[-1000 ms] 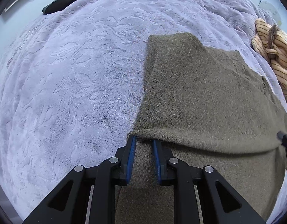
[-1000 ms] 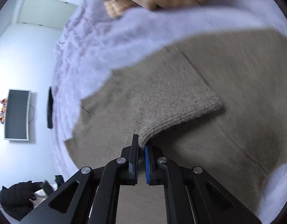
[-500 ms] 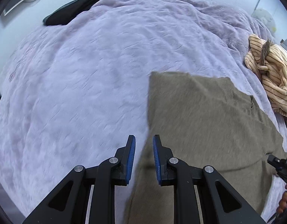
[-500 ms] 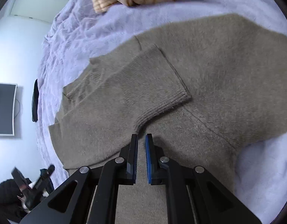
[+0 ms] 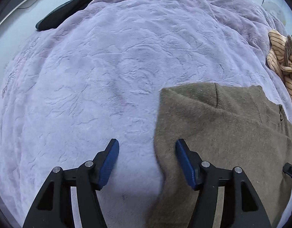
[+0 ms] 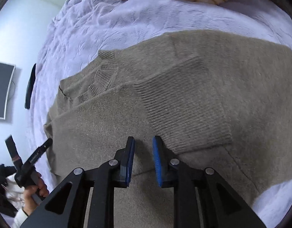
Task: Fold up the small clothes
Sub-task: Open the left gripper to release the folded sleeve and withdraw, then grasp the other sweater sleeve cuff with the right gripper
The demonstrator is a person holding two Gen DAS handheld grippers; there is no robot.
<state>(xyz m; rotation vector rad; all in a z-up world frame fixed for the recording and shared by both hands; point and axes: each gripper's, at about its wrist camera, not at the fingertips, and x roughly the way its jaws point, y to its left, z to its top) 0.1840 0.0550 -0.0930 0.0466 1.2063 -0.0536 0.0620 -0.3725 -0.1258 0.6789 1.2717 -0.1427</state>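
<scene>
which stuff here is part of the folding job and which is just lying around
Part of the job:
- olive knit sweater, sleeve folded across it
- left gripper, jaws open
- right gripper, jaws open

Just lying about:
- striped tan garment, possibly next to fold
- black object at the bed edge
- lavender blanket underneath
- monitor

Both tongs, left (image 5: 147,161) and right (image 6: 143,158), are black angular frames with silver screws and ribbed blue pads.

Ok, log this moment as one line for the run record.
left gripper: open, empty | right gripper: open, empty | brown sweater: flat on purple blanket, sleeve folded in | striped garment: unfolded
</scene>
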